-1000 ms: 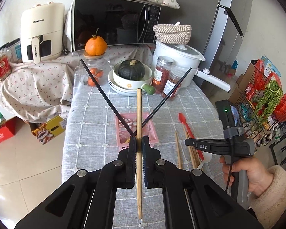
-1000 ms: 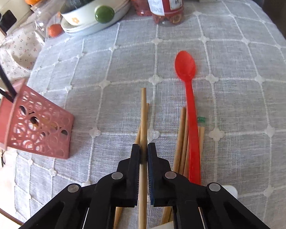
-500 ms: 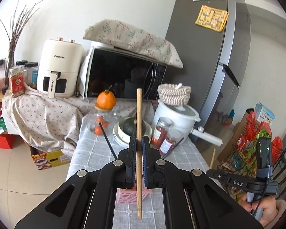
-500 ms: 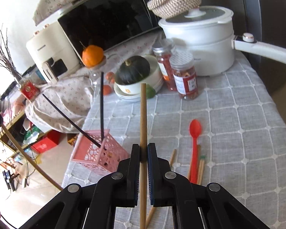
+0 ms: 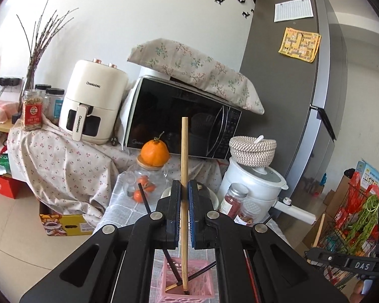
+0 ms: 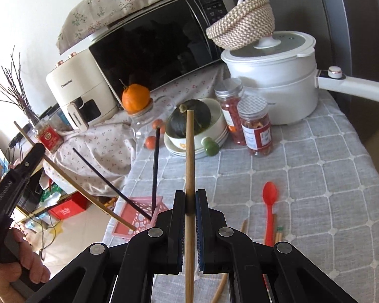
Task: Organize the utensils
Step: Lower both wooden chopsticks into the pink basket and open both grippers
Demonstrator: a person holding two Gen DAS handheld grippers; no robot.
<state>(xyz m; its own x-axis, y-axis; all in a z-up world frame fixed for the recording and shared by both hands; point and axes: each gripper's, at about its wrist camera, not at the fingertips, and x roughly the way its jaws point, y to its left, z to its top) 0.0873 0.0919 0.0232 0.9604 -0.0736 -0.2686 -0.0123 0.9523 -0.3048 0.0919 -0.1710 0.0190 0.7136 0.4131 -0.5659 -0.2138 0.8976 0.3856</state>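
My left gripper is shut on a wooden chopstick, held upright with its lower end inside the pink basket, which also holds two black chopsticks. My right gripper is shut on another wooden chopstick, raised above the table. In the right wrist view the pink basket sits at the table's left edge, with the left gripper and its chopstick slanting into it. A red spoon and several wooden chopsticks lie on the cloth.
At the table's back stand a white pot, two jars, a bowl with a dark squash and a glass jar topped by an orange. A microwave and air fryer stand behind. A fridge is at right.
Both grippers have tilted upward with their chopsticks. The left chopstick's lower end has come down into the pink basket. The right gripper has lifted its chopstick off the table.
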